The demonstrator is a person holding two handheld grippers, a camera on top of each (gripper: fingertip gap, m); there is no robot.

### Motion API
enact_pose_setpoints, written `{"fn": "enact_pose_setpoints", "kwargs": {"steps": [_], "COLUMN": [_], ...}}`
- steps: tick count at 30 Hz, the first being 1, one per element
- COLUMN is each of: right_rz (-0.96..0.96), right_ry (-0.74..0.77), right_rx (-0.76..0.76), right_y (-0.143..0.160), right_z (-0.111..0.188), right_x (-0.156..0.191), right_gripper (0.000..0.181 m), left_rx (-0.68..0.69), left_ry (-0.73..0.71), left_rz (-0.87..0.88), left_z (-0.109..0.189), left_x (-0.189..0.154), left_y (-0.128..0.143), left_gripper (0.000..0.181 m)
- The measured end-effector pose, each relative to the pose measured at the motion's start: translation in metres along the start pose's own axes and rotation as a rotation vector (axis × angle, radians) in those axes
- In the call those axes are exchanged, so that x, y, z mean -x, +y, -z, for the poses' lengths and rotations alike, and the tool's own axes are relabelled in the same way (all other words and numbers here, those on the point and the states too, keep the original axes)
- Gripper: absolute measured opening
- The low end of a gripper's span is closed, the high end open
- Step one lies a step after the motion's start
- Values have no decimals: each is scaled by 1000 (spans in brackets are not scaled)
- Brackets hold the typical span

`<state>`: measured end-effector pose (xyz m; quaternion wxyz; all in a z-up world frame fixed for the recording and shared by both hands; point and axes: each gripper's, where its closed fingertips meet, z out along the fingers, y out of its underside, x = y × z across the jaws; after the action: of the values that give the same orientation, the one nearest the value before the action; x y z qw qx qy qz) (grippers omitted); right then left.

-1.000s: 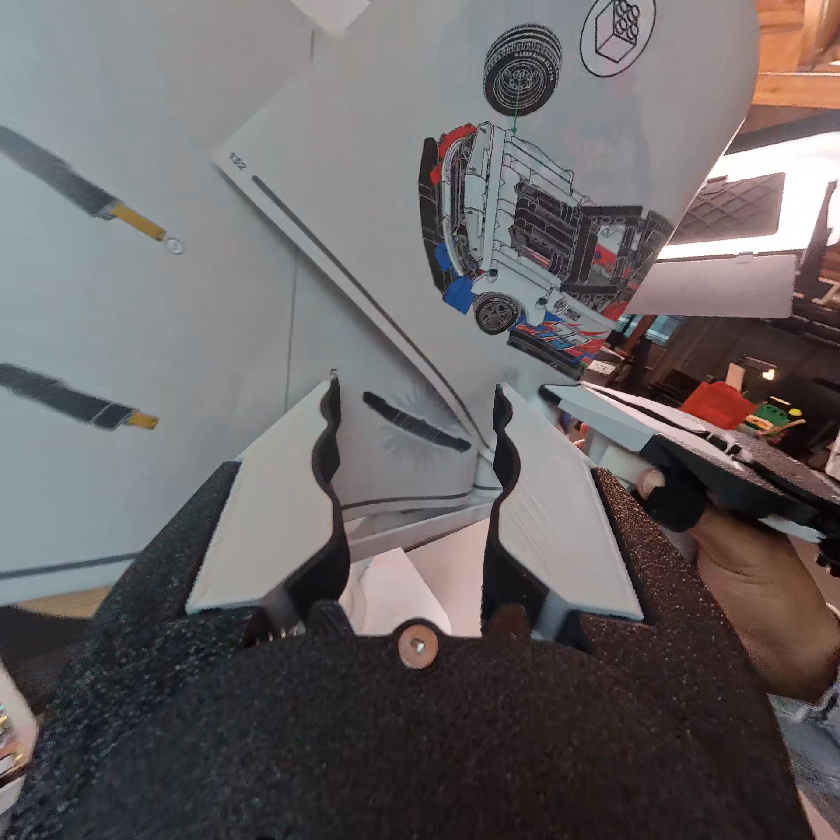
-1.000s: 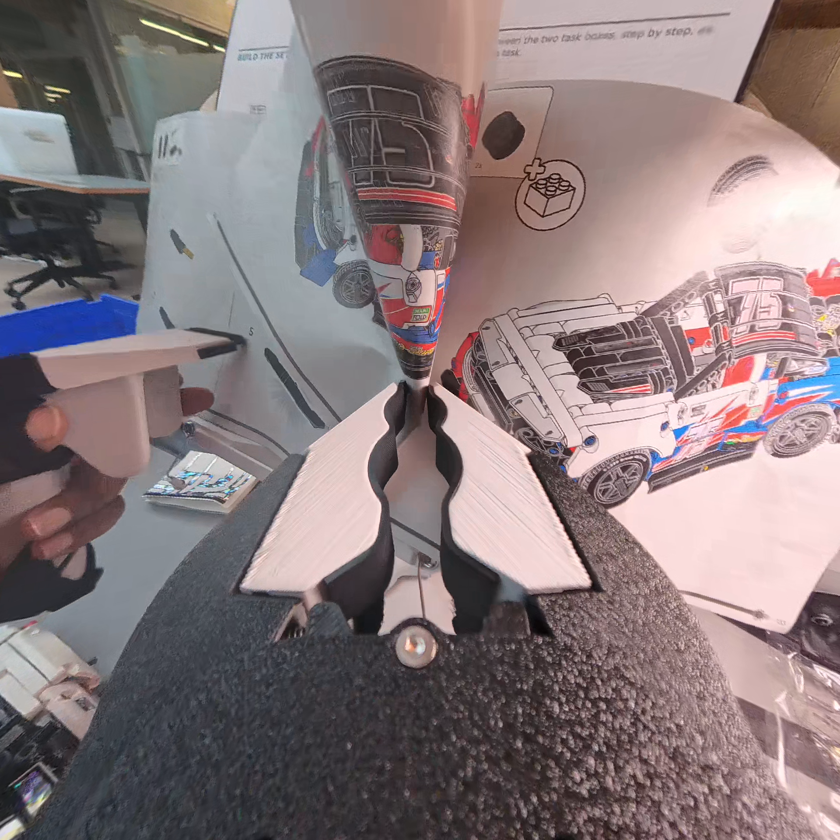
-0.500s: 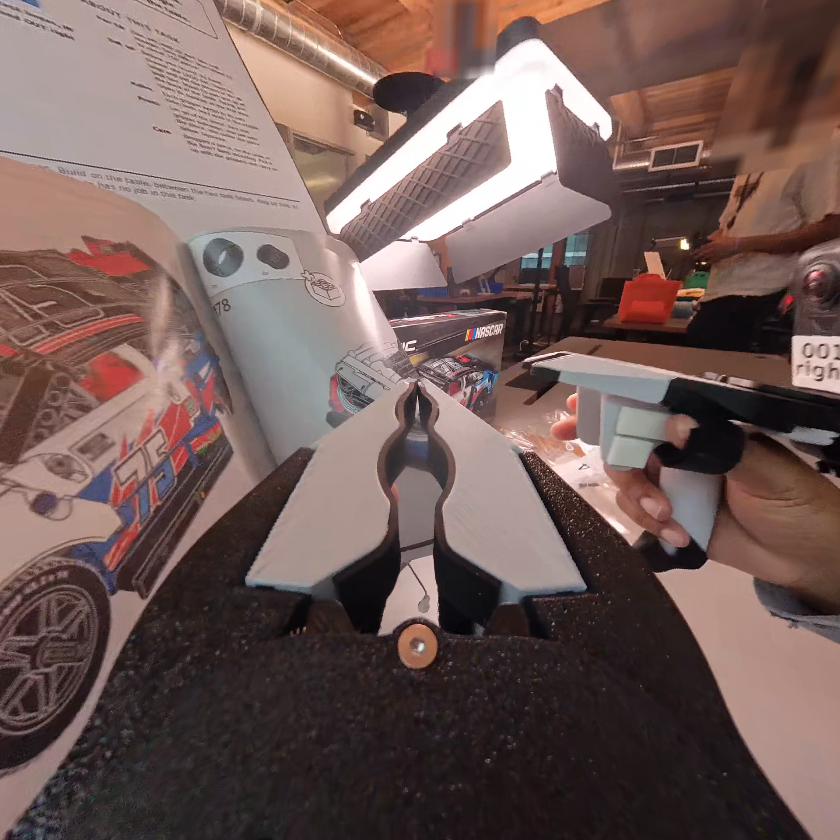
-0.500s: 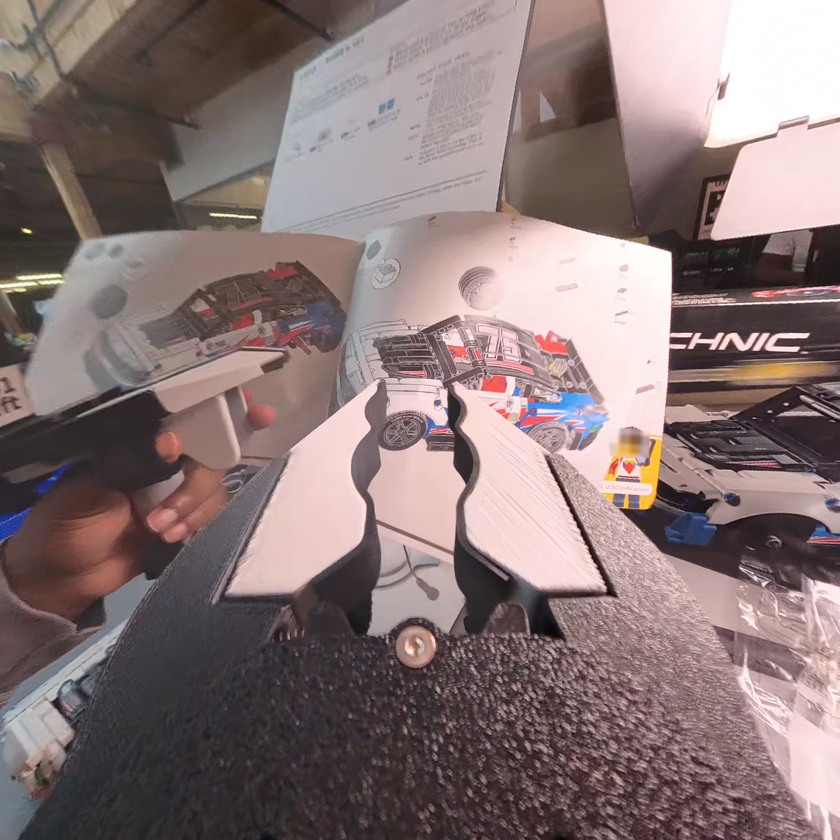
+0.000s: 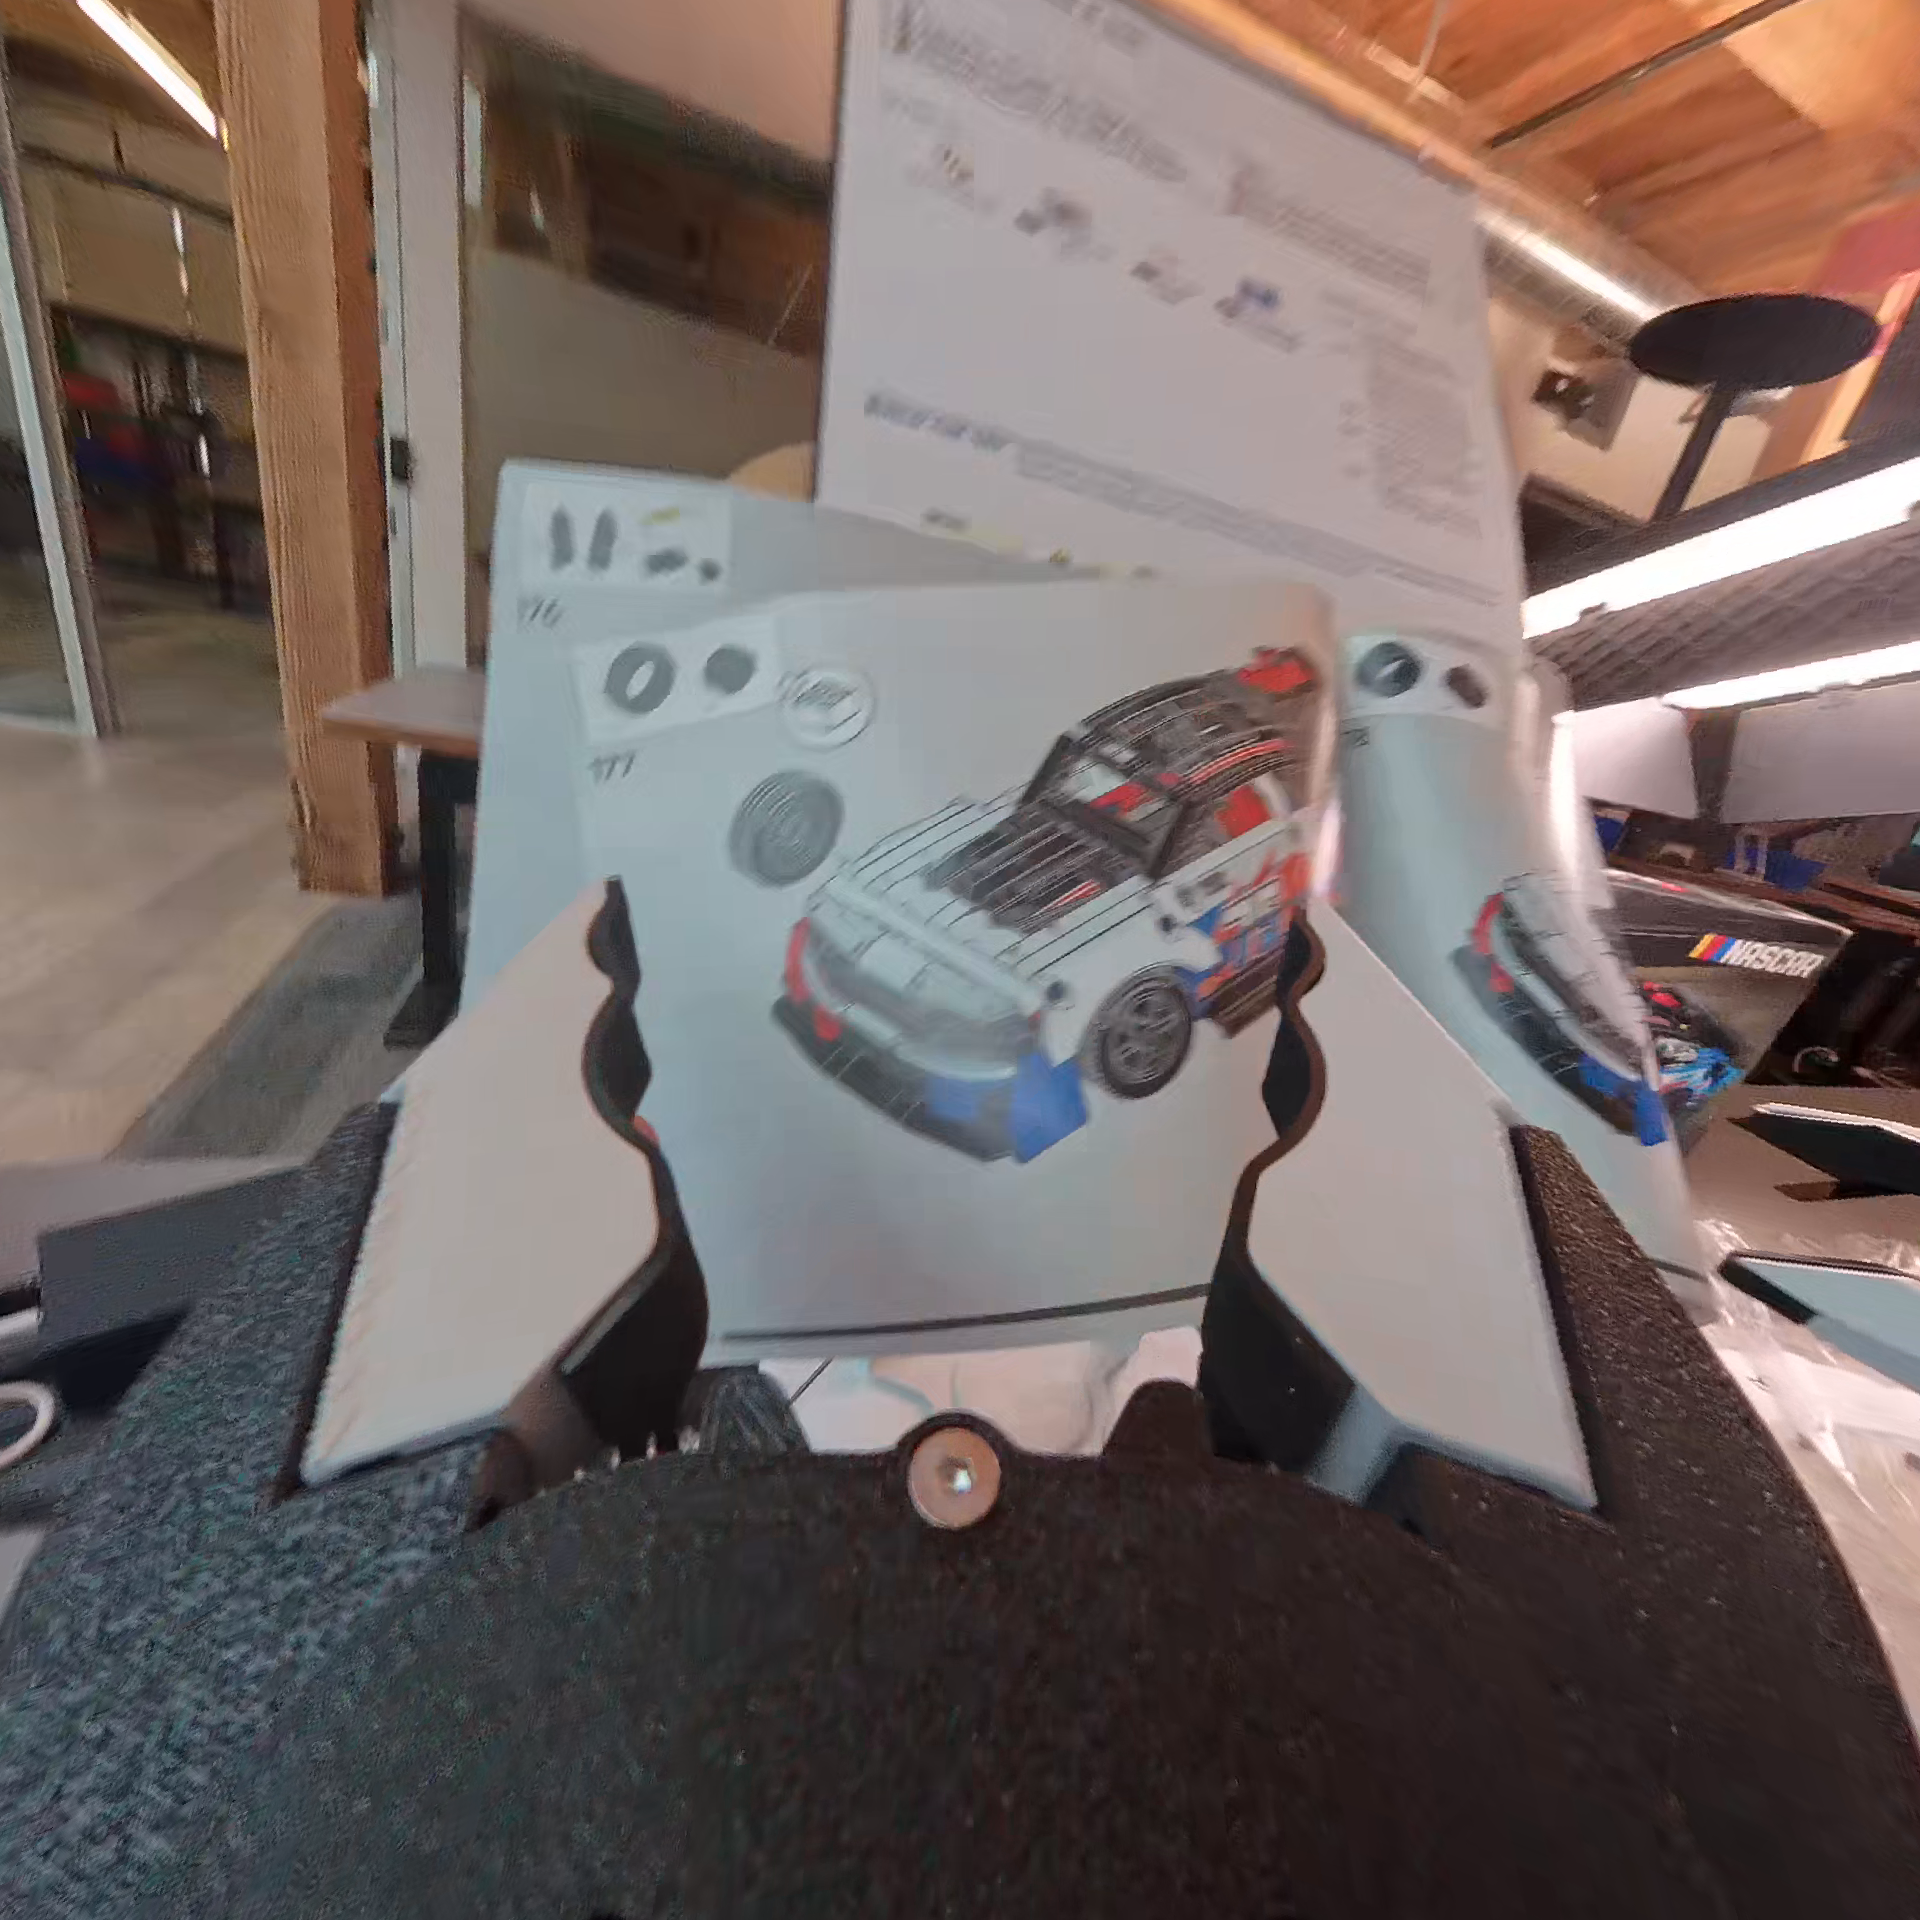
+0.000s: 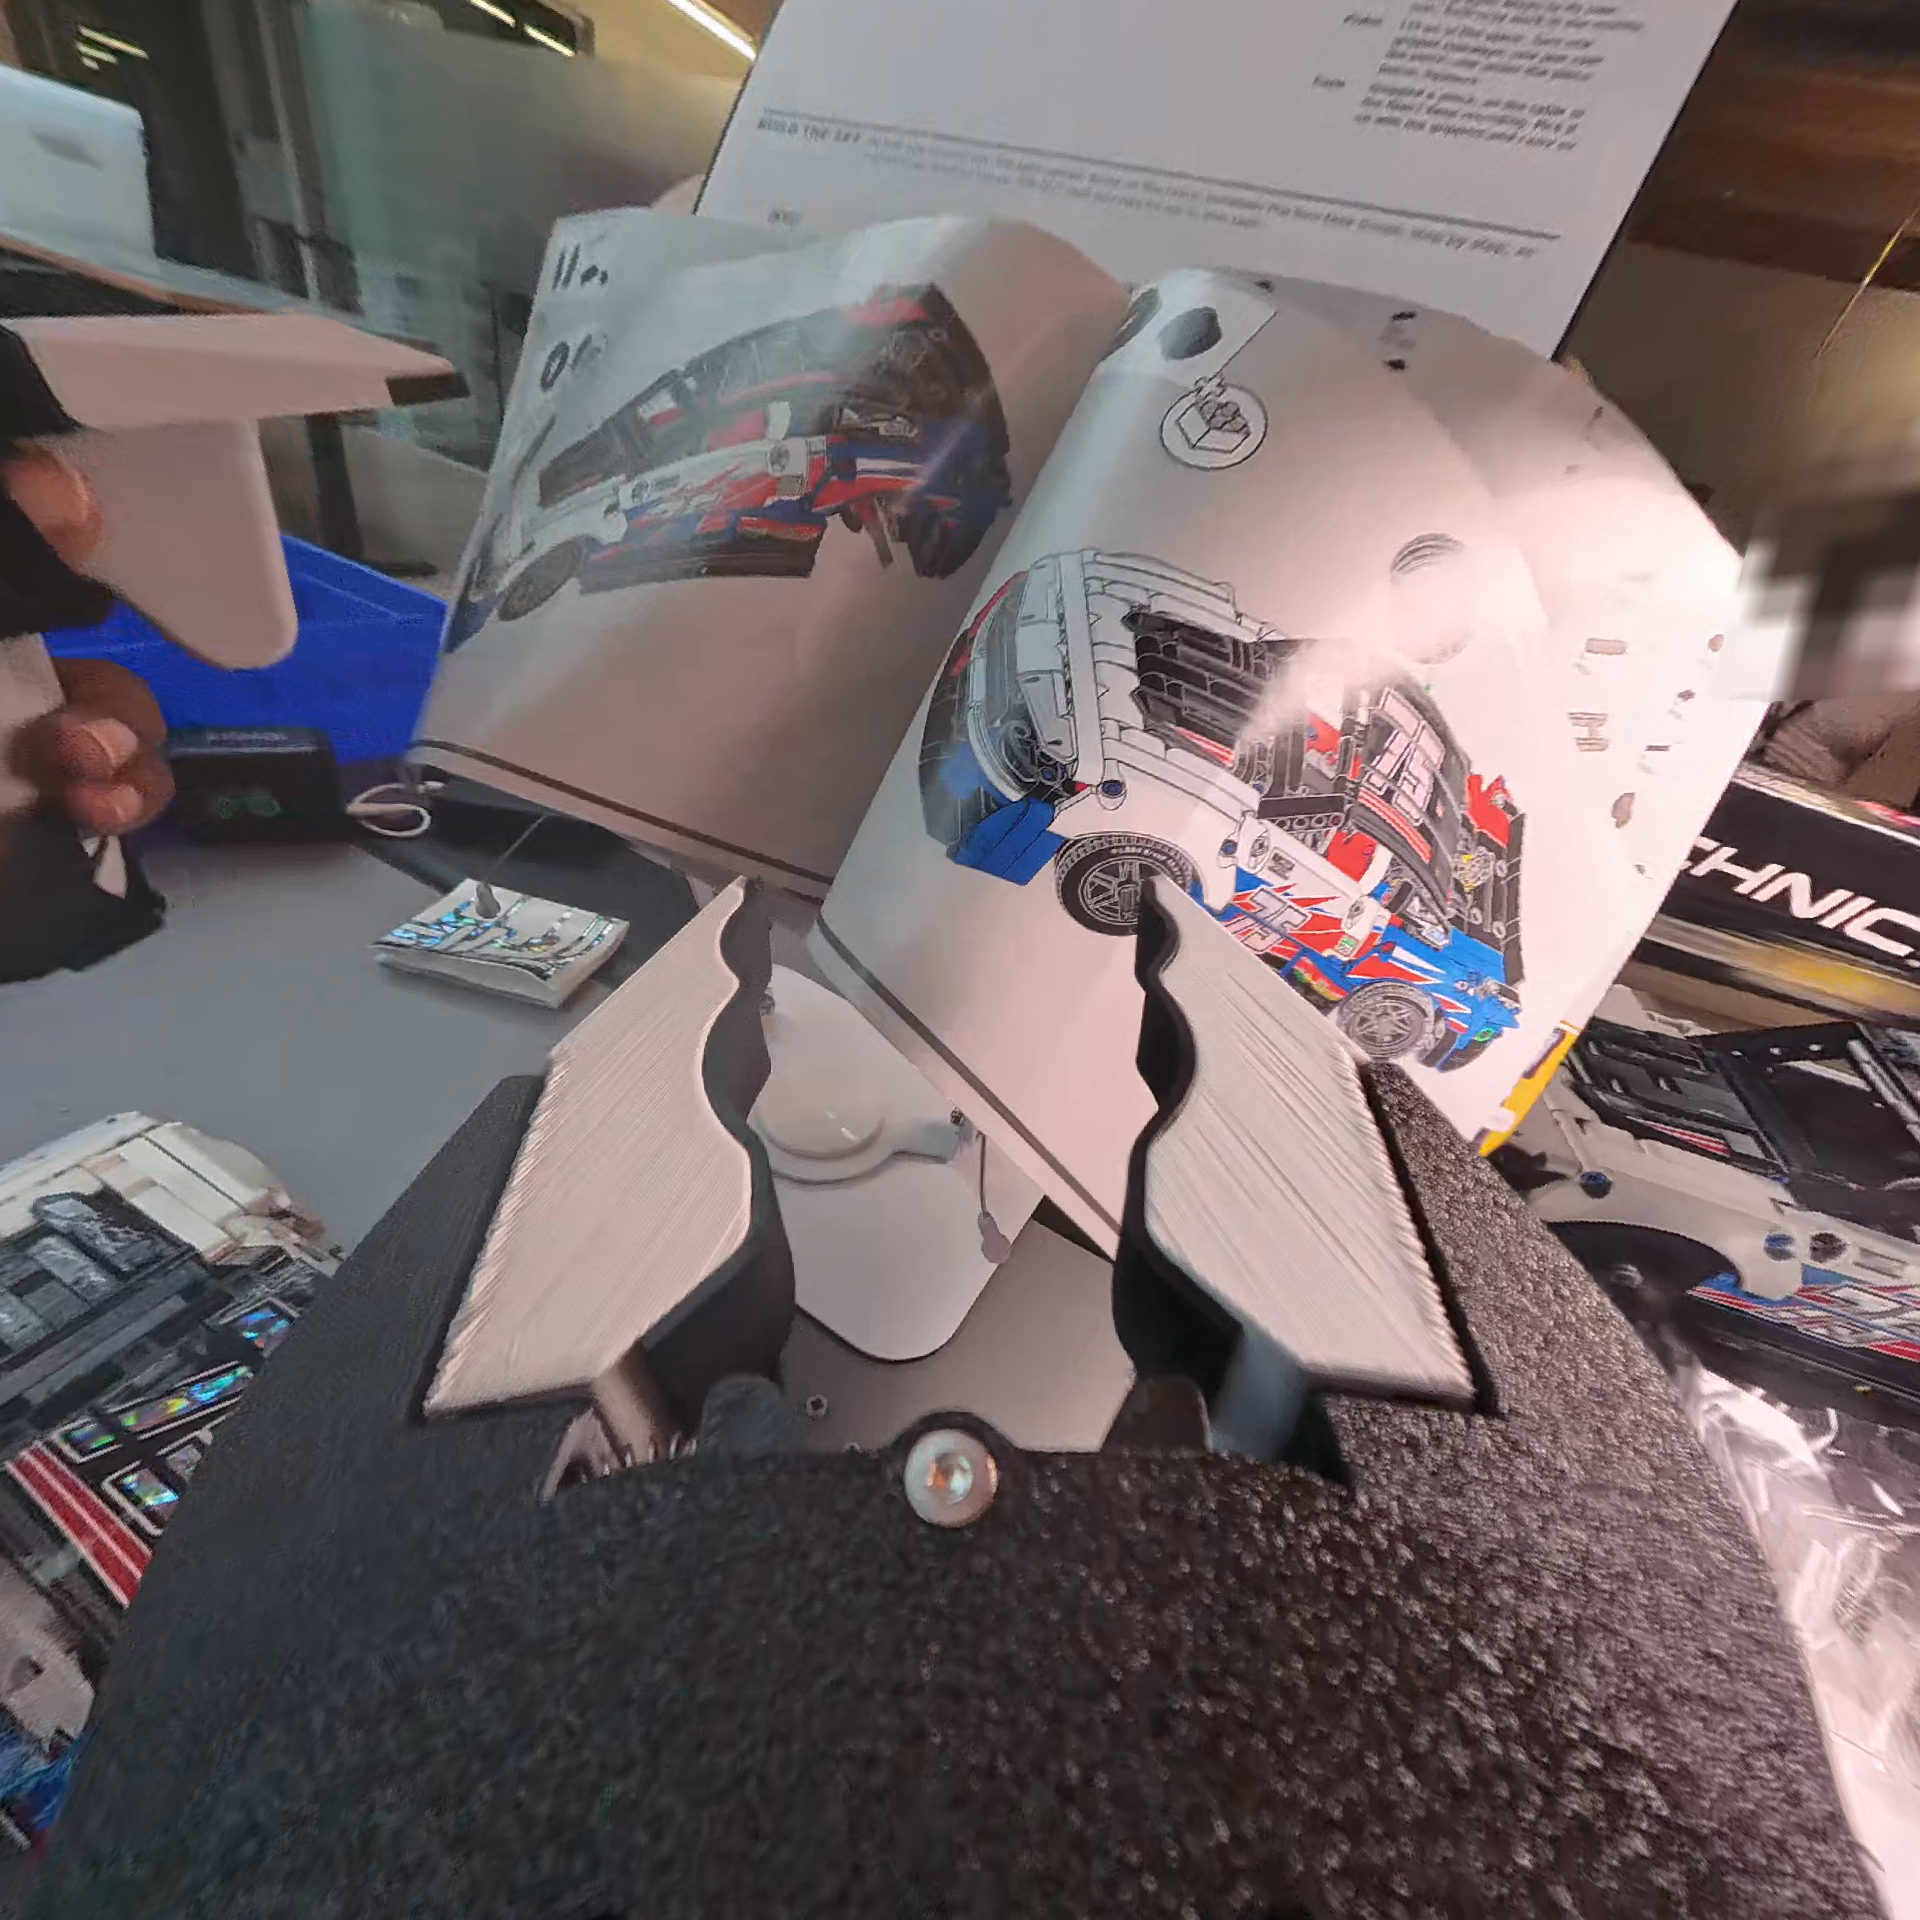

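An open instruction booklet with drawings of a white, red and blue race car stands upright on a stand in front of both grippers. My left gripper is wide open and empty, facing the booklet's left page, a short way off it. My right gripper is open and empty, its fingertips close to the lower edge of the right page. The left gripper, held in a gloved hand, also shows at the left of the right wrist view. The booklet pages curl outward.
A large printed sheet stands behind the booklet. A stack of sticker sheets and a blue bin lie on the grey table. A black set box and a part-built model car sit at the right, with clear plastic bags.
Both grippers have opened wide: the right one was shut on a page a second ago and has let it go. Both have pulled back, so the booklet's open spread shows.
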<state>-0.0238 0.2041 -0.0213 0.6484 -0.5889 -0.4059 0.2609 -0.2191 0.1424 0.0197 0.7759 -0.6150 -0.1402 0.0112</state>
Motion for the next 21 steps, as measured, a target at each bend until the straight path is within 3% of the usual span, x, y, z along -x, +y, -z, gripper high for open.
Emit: {"fn": "enact_pose_setpoints", "kwargs": {"steps": [2, 4, 8, 12, 16, 19, 21], "right_rz": [-27, -50, -58, -67, -186, -295, -320], "right_ry": [-9, -13, -9, -3, -73, -166, -120], "right_rx": [0, -7, -18, -66, -131, -102, -53], "right_y": [2, 1, -6, -24, -57, -69, -60], "right_z": [-3, -5, -7, 3, 23, 29, 26], "right_x": [2, 2, 5, 3, 5, 14, -2], "right_gripper": [70, 68, 65, 62, 67, 84, 69], "left_rx": [151, 307, 332, 221, 136, 82, 104], "left_ry": [1, 102, 200, 234, 413, 604, 765], "left_rz": [97, 182, 104, 60, -60, -205, -313], "left_z": [-8, -13, -12, -7, 4, 19, 34], "left_x": [27, 22, -8, -40, -111, -179, -219], "left_y": [31, 65, 78, 55, 40, 43, 61], "left_gripper": [136, 128, 39, 1, 4, 18, 32]}}
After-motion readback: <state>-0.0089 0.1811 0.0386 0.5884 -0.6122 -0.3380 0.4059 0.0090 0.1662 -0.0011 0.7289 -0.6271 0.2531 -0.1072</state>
